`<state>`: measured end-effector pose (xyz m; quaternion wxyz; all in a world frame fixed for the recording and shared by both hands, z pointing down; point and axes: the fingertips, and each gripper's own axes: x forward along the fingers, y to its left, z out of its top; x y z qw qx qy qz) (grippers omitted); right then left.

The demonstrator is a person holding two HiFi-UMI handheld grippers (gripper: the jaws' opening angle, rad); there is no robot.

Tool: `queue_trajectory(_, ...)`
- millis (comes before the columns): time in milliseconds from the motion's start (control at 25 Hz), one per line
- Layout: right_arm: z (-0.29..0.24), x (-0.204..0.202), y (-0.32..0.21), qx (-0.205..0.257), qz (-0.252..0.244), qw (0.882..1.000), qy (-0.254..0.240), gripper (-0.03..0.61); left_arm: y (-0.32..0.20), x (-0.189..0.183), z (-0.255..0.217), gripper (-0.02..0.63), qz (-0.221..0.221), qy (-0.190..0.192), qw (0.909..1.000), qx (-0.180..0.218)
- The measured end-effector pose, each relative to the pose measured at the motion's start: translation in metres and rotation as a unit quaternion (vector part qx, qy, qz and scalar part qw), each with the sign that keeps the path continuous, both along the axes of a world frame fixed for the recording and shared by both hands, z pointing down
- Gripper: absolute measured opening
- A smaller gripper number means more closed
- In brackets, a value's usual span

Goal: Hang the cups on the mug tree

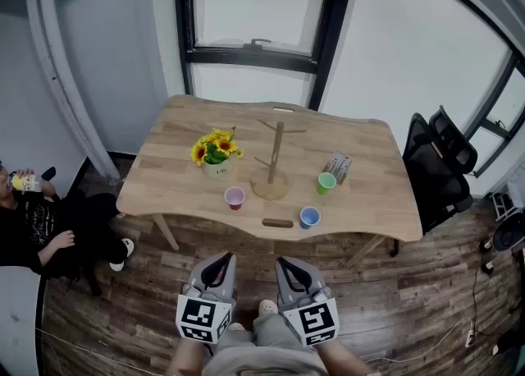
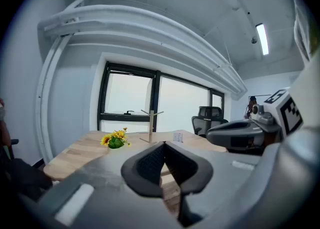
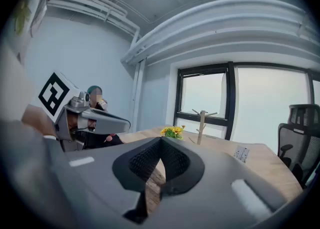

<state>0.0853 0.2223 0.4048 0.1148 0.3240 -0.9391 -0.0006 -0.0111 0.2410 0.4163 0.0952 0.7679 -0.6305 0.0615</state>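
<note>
Hovering well short of table (image 1: 361, 217) edge: left gripper (image 1: 220, 259), right gripper (image 1: 284, 262), fingers (image 2: 147, 165) closed, empty.

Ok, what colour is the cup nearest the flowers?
The cup is pink; the head view shows it best.

Left tool (image 1: 220, 259) and right tool (image 1: 286, 263) side by side, both empty, jaws together, tilted slightly downward

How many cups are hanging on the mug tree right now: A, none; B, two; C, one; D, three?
A: the mug tree has bare pegs, and the pink cup, green cup and blue cup all stand on the table.
</note>
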Motion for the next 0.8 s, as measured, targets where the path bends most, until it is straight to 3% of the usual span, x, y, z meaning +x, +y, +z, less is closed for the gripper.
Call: queue_trajectory(800,0.013,-0.003,-0.093,0.003,-0.043,0.999,0.004,0.000,-0.082,-0.003,0.011,0.005,-0.029,-0.011,0.9991,-0.028)
